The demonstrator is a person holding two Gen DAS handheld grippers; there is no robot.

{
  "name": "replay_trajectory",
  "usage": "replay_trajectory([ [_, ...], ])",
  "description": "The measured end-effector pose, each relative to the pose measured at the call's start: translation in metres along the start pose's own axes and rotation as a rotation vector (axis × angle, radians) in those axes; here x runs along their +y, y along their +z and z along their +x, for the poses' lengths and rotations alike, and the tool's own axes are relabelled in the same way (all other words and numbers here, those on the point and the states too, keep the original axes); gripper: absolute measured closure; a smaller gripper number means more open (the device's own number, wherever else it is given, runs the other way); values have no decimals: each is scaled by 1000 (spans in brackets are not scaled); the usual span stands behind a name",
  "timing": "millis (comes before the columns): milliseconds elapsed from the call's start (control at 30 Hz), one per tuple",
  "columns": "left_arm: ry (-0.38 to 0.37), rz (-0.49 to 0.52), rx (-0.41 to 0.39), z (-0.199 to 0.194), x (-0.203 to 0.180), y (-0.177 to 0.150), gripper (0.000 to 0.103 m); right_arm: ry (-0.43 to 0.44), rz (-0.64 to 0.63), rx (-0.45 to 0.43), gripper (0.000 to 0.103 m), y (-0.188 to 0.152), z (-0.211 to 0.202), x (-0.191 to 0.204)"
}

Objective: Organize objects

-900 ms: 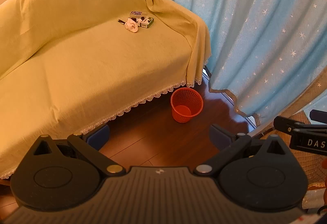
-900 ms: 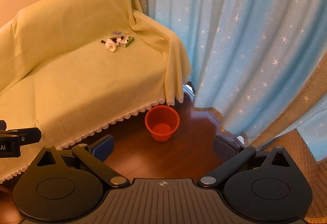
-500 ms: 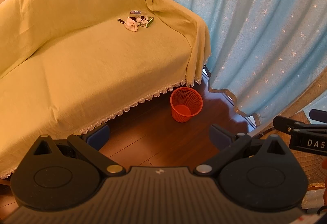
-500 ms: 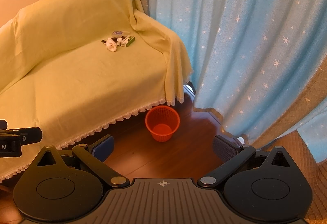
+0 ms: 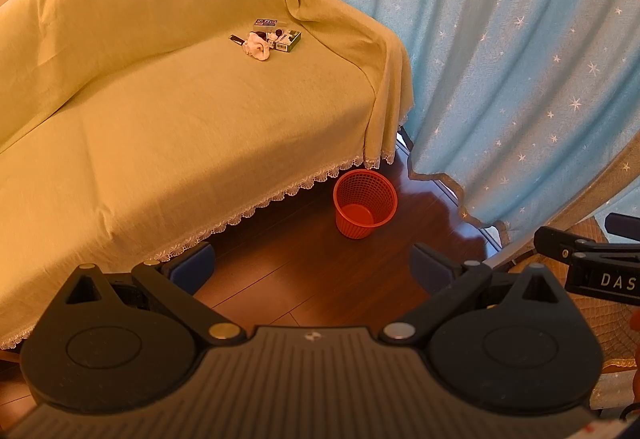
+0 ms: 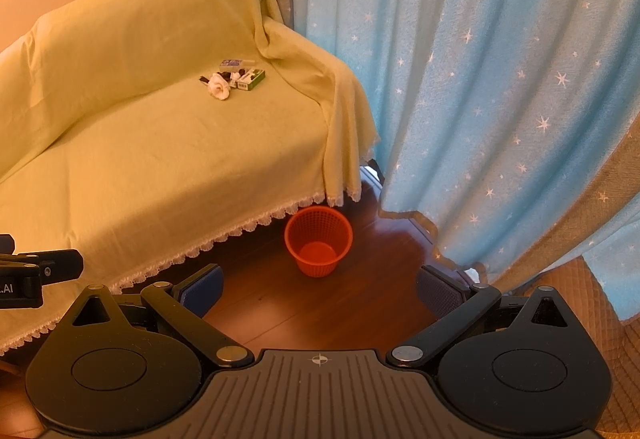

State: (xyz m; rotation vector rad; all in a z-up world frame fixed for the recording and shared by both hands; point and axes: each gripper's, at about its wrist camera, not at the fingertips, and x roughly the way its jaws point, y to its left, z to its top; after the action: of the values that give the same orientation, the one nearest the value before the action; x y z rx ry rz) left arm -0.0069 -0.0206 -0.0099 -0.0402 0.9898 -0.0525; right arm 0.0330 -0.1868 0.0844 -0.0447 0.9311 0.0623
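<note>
A small heap of objects lies on the far right of the sofa seat: a crumpled white cloth (image 5: 258, 46) (image 6: 219, 87), a green and white box (image 5: 289, 40) (image 6: 251, 78), a blue and white box (image 5: 265, 23) (image 6: 232, 63) and small dark items. An orange mesh basket (image 5: 365, 203) (image 6: 318, 241) stands on the wooden floor by the sofa's front right corner; nothing shows inside it. My left gripper (image 5: 310, 265) and right gripper (image 6: 319, 289) both hang open and hold nothing, well short of the sofa, above the floor.
A yellow-green cover with a lace hem drapes the sofa (image 5: 160, 127) (image 6: 140, 159). Blue star-patterned curtains (image 5: 500, 59) (image 6: 500, 79) hang to the floor on the right. A quilted brown surface (image 6: 600, 299) lies at lower right. The other gripper's body shows at each view's edge.
Both views have shifted very slightly, with the basket and sofa drifting a little. Both grippers stay open and empty.
</note>
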Motion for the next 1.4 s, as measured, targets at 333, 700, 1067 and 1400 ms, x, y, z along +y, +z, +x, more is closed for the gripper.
replay_trajectory([
  [333, -3, 2, -2, -1, 2, -2, 1, -5, 0, -4, 3, 1, 3, 5],
  [700, -5, 0, -1, -1, 2, -2, 1, -5, -3, -6, 3, 0, 4, 5],
  [1067, -11, -5, 2, -2, 7, -6, 1, -7, -7, -2, 3, -2, 3, 9],
  [1400, -31, -12, 15, 9, 23, -1, 1, -12, 2, 12, 3, 2, 11, 16],
])
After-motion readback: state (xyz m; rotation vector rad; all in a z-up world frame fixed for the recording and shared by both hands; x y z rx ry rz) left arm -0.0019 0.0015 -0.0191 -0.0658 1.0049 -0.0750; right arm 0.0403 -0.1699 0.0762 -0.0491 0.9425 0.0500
